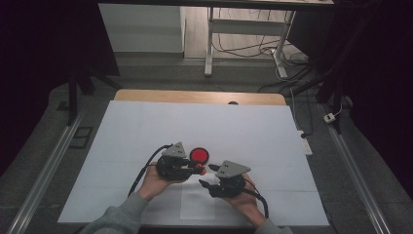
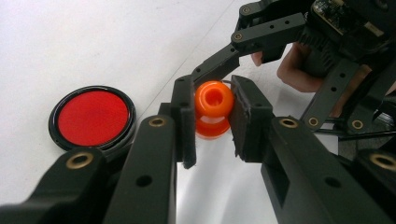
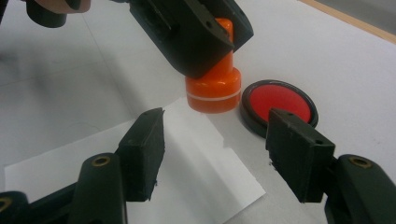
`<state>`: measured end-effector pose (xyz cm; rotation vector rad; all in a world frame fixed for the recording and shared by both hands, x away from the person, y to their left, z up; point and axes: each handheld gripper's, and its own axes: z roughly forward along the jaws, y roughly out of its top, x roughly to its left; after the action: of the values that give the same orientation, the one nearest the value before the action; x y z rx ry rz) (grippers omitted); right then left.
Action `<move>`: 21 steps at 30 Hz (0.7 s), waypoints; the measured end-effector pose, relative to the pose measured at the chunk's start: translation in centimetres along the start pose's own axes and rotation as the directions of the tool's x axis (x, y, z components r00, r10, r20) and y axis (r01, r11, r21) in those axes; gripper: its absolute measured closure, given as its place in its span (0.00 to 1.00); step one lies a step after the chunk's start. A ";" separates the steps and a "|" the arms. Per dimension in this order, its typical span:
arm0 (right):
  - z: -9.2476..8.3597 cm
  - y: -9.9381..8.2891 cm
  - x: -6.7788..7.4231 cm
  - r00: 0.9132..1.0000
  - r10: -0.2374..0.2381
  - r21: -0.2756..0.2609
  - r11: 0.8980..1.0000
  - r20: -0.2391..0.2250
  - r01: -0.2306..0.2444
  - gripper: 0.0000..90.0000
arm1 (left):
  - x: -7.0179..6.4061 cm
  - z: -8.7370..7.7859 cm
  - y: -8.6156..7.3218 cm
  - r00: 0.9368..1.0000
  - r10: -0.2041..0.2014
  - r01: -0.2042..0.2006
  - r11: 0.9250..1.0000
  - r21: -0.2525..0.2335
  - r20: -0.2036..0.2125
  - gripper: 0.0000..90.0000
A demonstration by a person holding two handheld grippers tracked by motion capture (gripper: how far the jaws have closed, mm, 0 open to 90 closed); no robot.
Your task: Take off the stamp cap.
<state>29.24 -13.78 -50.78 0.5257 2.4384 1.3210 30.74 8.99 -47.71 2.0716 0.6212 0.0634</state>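
My left gripper (image 2: 213, 93) is shut on the knob of an orange stamp (image 2: 214, 100), which stands upright with its base (image 3: 213, 93) at the far corner of a white paper sheet (image 3: 187, 158). In the high view the stamp (image 1: 198, 170) is just below a round red ink pad (image 1: 199, 155). That pad (image 3: 278, 102) lies on the table right beside the stamp. My right gripper (image 3: 217, 126) stands open a short way in front of the stamp's base, with nothing between its jaws. From above, the right gripper (image 1: 208, 175) points toward the left gripper (image 1: 197, 169).
A large white sheet (image 1: 146, 136) covers the wooden table (image 1: 146, 95). The small paper (image 1: 197, 204) lies near the front edge between my forearms. Dark floor, rails and a desk frame (image 1: 209, 44) lie beyond the table.
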 end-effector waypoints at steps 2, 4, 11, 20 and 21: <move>0.1 0.0 0.0 1.000 0.002 -0.003 1.000 -0.002 -0.002 0.42 | 0.0 0.0 0.0 1.000 0.000 0.000 1.000 0.002 0.000 0.80; 0.1 0.1 0.1 1.000 0.001 -0.012 1.000 -0.001 -0.001 0.42 | 0.0 0.1 0.0 1.000 0.001 -0.001 1.000 0.003 0.001 0.80; 0.1 0.4 0.2 1.000 -0.011 -0.028 1.000 0.002 0.011 0.49 | 0.0 0.1 0.0 1.000 0.002 -0.002 1.000 0.003 0.002 0.80; 0.3 0.5 0.5 1.000 -0.023 -0.019 1.000 0.004 0.023 0.58 | -0.1 0.1 0.0 1.000 0.005 -0.005 1.000 0.003 0.004 0.80; 0.4 0.5 0.5 1.000 -0.021 -0.022 1.000 0.001 0.021 0.59 | -0.1 0.1 0.0 1.000 0.006 -0.006 1.000 0.003 0.004 0.80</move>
<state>29.06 -13.02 -50.61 0.4933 2.4196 1.3371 30.69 8.84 -47.74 2.0758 0.6132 0.0613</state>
